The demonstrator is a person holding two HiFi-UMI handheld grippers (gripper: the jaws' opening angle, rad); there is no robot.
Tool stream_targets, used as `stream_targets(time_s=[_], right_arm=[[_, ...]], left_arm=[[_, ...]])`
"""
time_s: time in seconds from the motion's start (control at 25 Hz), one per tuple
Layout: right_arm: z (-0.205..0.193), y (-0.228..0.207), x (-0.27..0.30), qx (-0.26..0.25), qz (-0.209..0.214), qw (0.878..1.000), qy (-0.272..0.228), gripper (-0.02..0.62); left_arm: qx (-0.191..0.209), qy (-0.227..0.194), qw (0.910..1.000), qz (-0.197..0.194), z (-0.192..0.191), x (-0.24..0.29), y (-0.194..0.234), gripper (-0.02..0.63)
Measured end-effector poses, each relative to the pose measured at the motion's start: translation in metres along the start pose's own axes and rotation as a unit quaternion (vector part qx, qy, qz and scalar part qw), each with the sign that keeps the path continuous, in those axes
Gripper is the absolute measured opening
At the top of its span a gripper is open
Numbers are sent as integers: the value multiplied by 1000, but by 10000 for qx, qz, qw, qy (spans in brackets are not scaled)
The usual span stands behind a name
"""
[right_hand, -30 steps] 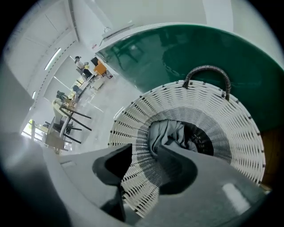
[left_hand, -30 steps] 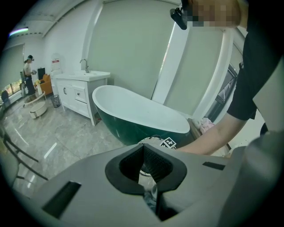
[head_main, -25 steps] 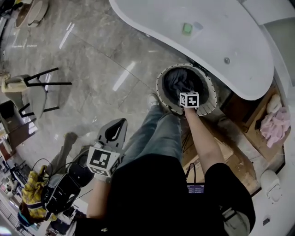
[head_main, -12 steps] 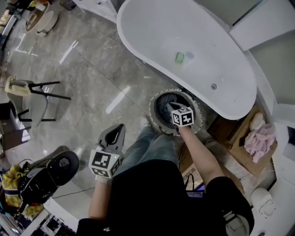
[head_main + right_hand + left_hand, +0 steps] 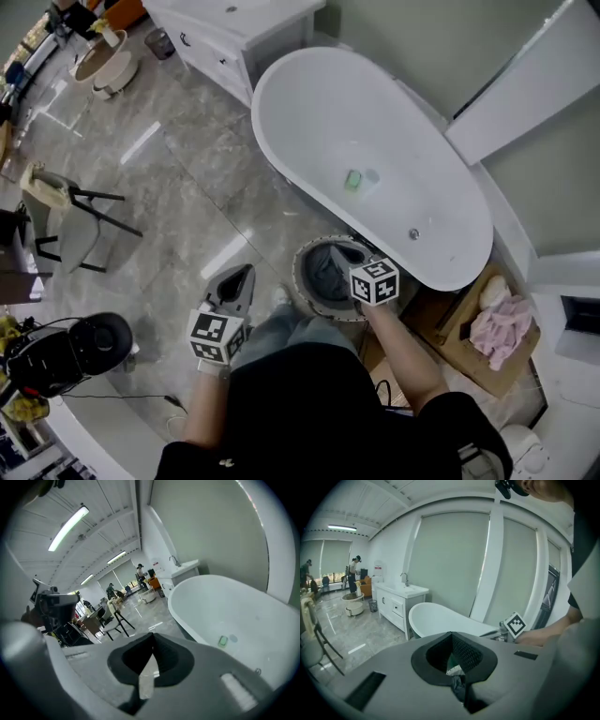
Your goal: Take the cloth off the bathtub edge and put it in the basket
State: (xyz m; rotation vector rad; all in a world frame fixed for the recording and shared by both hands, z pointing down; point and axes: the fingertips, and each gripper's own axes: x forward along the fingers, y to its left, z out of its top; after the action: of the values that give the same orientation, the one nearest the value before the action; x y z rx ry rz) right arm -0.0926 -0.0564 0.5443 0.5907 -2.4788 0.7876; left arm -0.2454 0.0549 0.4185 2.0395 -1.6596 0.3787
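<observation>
cloth (image 5: 330, 272): dark grey, lying bunched inside the basket (image 5: 298, 277), lower centre of head view, just below the tub's near end.
tub (image 5: 394, 131) edge: showing bare white all the way round in head view, with nothing draping over it.
right claw (image 5: 152, 635): jaws sitting closed tip to tip and gripping nothing. In head view it is hanging over the basket's right rim, not touching the cloth.
left claw (image 5: 451, 635): jaws also meeting at the tips and carrying nothing. It is hovering lower left of centre over the floor (image 5: 187, 206), beside the person's leg (image 5: 281, 328), apart from the basket.
done: I'm reading both the pick-off and the drop as finished, since the cloth is sitting in the basket and neither claw is holding it.
remaining: nothing on the task itself, judging by this frame. At most, both claws need pulling clear.
other stuff: a green item (image 5: 353, 180) is lying on the tub's bottom. A pink cloth (image 5: 502, 326) is sitting on a box (image 5: 450, 323) at lower right, near the tub's end but not on its edge, so I'm not counting it as the task's thing.
unchecked: the cube (image 5: 375, 281) on the right claw is covering part of the basket's right side, so I can't tell whether any cloth is hanging over that rim.
</observation>
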Motion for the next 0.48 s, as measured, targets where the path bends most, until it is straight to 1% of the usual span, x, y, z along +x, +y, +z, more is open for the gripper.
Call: stream_targets(time_s=[0.08, 0.28, 0.48], right_arm=[[27, 10, -19, -104, 23, 9995, -294, -3], [79, 42, -66, -349, 96, 9963, -776, -3], [116, 70, -104, -578, 230, 9916, -1133, -3]], left_arm=[[-92, -228, 9997, 42, 17, 0, -2, 14], [-26, -535, 9986, -3, 55, -15, -16, 14], [220, -645, 9976, -86, 77, -29, -35, 14]])
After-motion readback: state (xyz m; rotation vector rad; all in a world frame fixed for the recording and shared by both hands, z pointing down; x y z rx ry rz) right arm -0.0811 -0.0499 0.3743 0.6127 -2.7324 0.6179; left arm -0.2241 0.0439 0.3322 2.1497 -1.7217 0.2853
